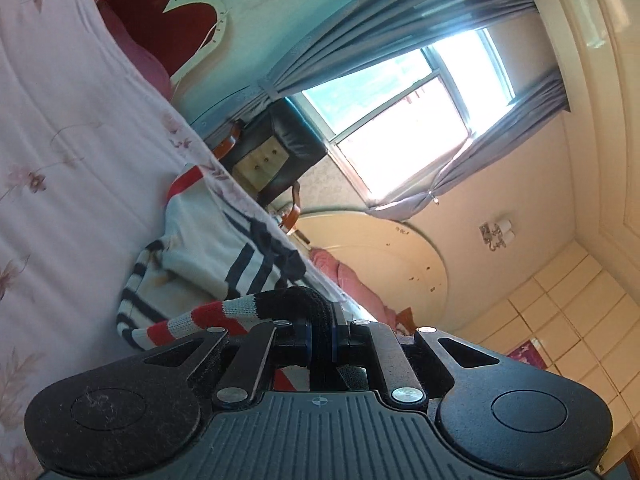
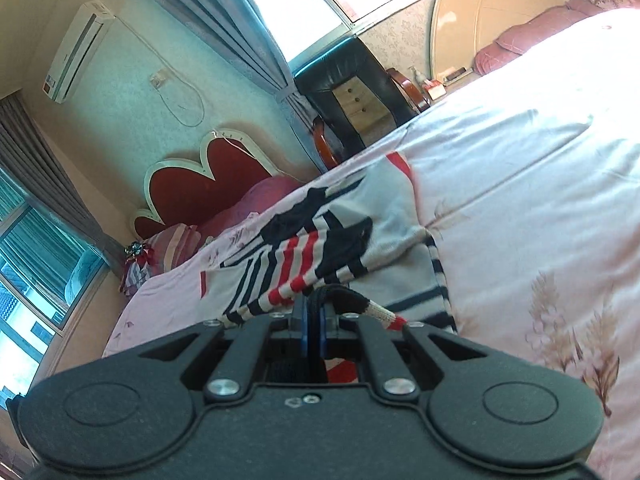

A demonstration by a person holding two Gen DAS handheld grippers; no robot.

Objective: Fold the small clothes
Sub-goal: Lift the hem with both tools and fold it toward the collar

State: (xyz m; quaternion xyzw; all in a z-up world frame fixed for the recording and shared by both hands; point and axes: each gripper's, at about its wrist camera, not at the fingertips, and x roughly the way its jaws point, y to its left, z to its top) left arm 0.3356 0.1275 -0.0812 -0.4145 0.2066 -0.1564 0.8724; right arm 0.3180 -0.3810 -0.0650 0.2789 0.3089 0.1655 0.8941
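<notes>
You are clamping your left hand-held gripper [image 1: 322, 330] on the dark knitted edge of the striped sweater [image 1: 224, 256], and your right hand-held gripper [image 2: 313, 322] is pinching that edge too. The sweater is lying crumpled on the pink floral bed sheet [image 2: 520, 184], its held edge raised.

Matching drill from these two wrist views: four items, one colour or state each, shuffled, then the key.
Items:
1. left gripper
2. headboard
3. chair
4. sheet

Descriptions:
A. black, padded, by the window
B. pale pink with a flower print
C. shut on the knitted hem of the striped sweater
D. red, scalloped, cream edge

Pairs: 1-C, 2-D, 3-A, 4-B
</notes>
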